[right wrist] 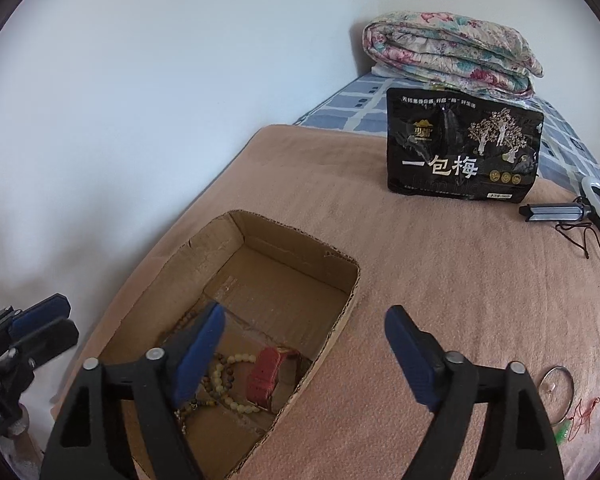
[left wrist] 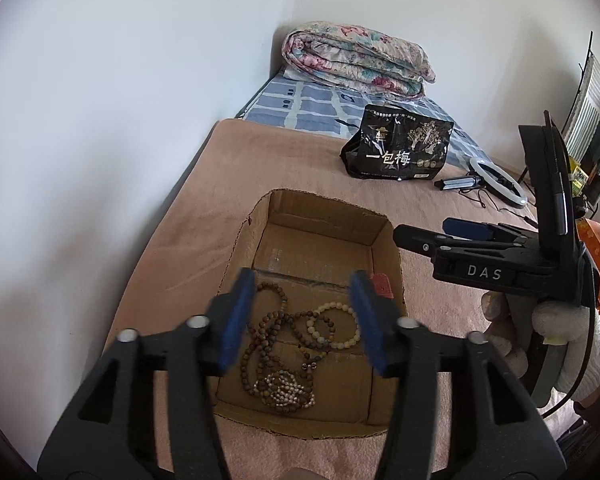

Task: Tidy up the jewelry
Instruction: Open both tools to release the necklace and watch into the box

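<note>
An open cardboard box point(left wrist: 384, 236) point(right wrist: 340, 320) lies on the pink blanket. Inside it lie several brown bead strings point(left wrist: 268, 340), a cream bead bracelet point(left wrist: 348, 320) point(right wrist: 236, 364), a pale bead cluster point(left wrist: 284, 388) and a red tassel point(right wrist: 264, 376) point(left wrist: 382, 285). My left gripper point(left wrist: 304, 320) is open and empty, above the near end of the box. My right gripper point(right wrist: 304, 356) is open and empty, over the box's right wall; it also shows in the left wrist view point(left wrist: 428, 236). A thin metal bangle point(right wrist: 556, 390) with red string point(right wrist: 584, 416) and a green piece lies on the blanket at right.
A black snack bag point(right wrist: 460, 152) point(left wrist: 400, 148) stands farther back. A folded floral quilt point(left wrist: 356, 58) point(right wrist: 452, 56) lies on the blue checked sheet. A ring light with folded stand point(left wrist: 500, 180) point(right wrist: 560, 212) lies at right. A white wall runs along the left.
</note>
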Demonstrator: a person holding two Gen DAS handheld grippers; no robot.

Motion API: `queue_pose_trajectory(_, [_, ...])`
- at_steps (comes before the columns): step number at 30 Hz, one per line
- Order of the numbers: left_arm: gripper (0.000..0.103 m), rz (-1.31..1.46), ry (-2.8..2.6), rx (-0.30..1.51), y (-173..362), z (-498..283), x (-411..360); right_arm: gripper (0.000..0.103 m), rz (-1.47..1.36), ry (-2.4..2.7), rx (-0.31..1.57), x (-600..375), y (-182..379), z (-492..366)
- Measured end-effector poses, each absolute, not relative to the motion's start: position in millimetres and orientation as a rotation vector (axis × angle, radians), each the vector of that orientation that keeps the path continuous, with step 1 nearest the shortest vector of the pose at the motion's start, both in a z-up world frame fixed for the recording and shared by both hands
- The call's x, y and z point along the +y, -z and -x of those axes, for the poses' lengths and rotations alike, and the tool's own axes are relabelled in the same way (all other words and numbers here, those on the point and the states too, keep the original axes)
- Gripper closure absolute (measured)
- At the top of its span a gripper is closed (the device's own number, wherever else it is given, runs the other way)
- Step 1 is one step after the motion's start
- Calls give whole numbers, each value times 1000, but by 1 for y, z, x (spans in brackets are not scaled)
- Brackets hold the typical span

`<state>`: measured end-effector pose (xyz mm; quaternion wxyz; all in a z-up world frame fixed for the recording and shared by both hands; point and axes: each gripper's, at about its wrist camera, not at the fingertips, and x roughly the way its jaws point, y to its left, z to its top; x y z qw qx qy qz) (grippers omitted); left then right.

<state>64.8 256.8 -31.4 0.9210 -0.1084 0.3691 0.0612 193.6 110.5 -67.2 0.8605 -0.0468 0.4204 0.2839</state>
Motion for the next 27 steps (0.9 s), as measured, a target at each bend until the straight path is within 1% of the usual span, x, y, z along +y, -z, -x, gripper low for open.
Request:
queue_pose_trajectory(1, [31,216,-133,751,31,-64,255,10,104,-587,876,110,65,-193])
queue_pose_trajectory(4, [29,192,-133,757,30,-64,252,1,106,-571,851,107,60,-192])
queue_pose_trajectory(5, [29,186,-136,759,31,-64,251,1,103,-571,842,105,58,-191])
queue_pose_trajectory(7, [26,181,-143,765,31,-64,249,1,101,-572,836,103,54,-190])
queue_pose_trajectory(9, [25,182,-140,766,31,-64,248,1,106,-570,832,101,52,-188])
queue_pose_trajectory(27, [24,164,-134,725,15,-58,226,1,76,-550,790,70,27,-169])
